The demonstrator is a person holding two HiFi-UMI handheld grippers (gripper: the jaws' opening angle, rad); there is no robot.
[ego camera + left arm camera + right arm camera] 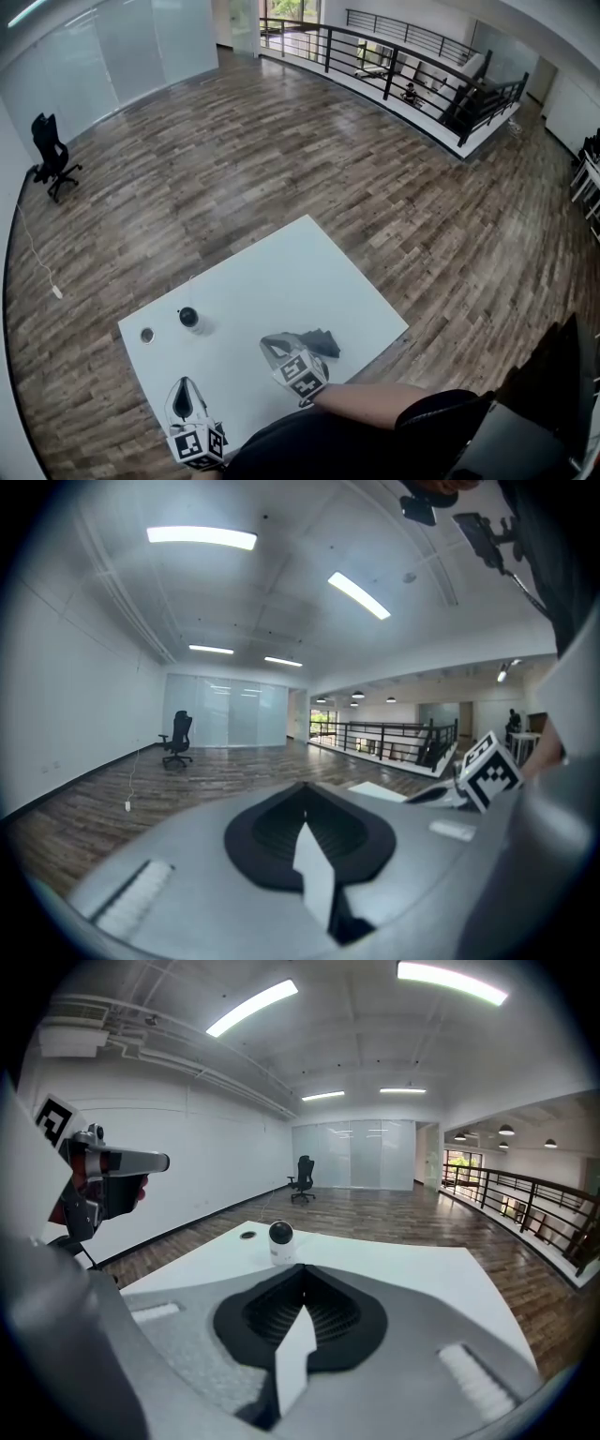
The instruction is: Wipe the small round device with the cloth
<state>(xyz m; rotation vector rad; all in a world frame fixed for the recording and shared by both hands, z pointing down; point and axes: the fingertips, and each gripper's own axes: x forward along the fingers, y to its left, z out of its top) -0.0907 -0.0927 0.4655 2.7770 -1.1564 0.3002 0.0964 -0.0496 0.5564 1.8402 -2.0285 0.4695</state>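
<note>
Both left tongs [305, 789] and right tongs [305, 1271] sit closed, empty; the round device [280, 1242] stands upright, dark head up.

This looks like a large, mostly bare open-plan office floor. Wood-plank flooring [281, 159] runs across a wide room, with a lone black swivel office chair [52, 155] by frosted glass partitions [112, 56]. A curved black railing [394, 66] guards the edge of an upper level. Long strip lights [202, 538] and exposed ducting [141, 1049] line the pale ceiling, and a plain white bench [281, 281] stands in the open.
</note>
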